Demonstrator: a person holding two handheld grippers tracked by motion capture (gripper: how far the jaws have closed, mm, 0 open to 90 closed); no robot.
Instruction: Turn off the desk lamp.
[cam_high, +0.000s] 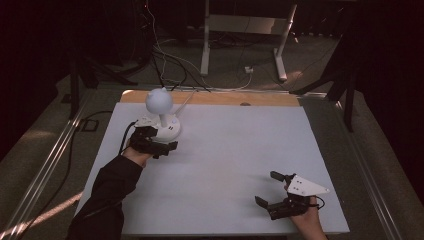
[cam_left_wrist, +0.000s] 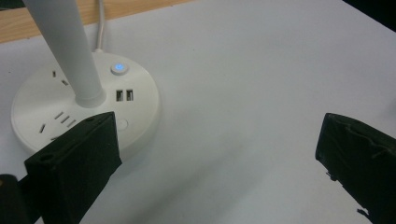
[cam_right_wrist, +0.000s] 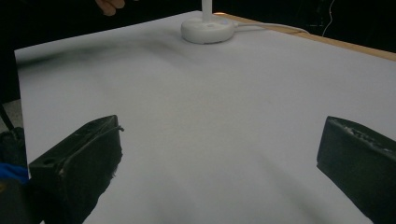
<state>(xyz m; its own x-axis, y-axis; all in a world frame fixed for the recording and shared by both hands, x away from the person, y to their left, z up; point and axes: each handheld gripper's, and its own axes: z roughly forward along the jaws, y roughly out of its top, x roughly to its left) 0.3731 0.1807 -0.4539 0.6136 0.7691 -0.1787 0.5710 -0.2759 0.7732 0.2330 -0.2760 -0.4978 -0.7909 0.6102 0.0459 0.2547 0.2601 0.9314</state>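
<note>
A white desk lamp stands at the far left of the table, its round head (cam_high: 159, 101) on a stem (cam_left_wrist: 70, 51) above a disc base (cam_left_wrist: 84, 109). The base carries sockets, two USB ports and a small button lit blue (cam_left_wrist: 119, 68). My left gripper (cam_high: 161, 142) is open just in front of that base; in the left gripper view (cam_left_wrist: 217, 135) its left jaw sits at the base's near rim and nothing is between the jaws. My right gripper (cam_high: 267, 188) is open and empty near the front right corner (cam_right_wrist: 219, 135). The lamp base (cam_right_wrist: 208, 29) shows far off.
The white tabletop (cam_high: 225, 150) has a wooden strip (cam_high: 215, 98) along its far edge. The lamp's white cord (cam_left_wrist: 99, 23) runs off the back. Cables and a desk's metal legs (cam_high: 205, 45) are on the floor beyond. The other hand (cam_right_wrist: 109, 5) shows at the right gripper view's top.
</note>
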